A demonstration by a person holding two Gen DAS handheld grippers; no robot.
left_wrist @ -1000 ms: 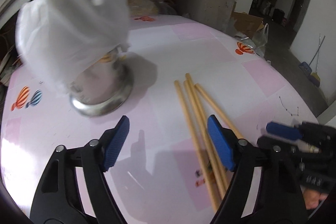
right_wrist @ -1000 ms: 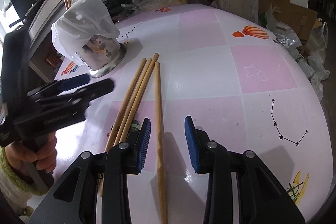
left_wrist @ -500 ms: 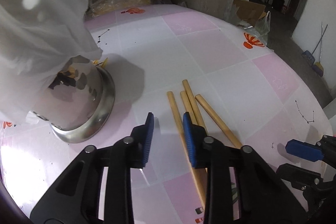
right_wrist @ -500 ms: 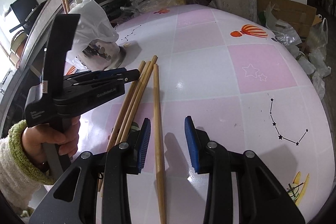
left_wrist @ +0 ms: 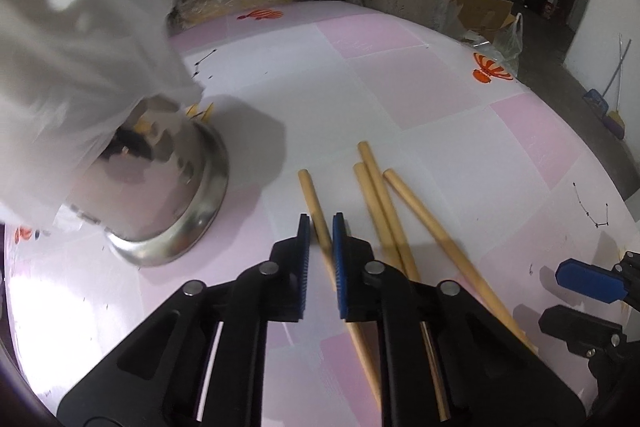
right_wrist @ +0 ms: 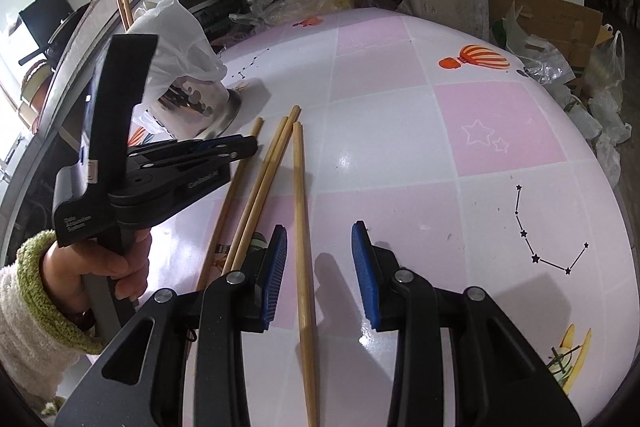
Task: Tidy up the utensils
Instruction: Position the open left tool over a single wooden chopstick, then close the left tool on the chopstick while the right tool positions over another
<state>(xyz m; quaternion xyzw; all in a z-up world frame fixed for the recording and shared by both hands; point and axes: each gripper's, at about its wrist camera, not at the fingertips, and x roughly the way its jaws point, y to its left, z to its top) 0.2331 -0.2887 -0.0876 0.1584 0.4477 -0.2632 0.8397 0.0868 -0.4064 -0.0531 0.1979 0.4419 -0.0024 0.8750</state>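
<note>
Pickup step: the left tongs have just been closing and now clench the leftmost chopstick, lying on the bench. The right tongs gape, empty. Next, lift toward the far-left steel holder.

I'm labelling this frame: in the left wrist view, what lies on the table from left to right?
Metal holder under a white bag → chopstick in the left claw → three loose chopsticks → right claw.
</note>
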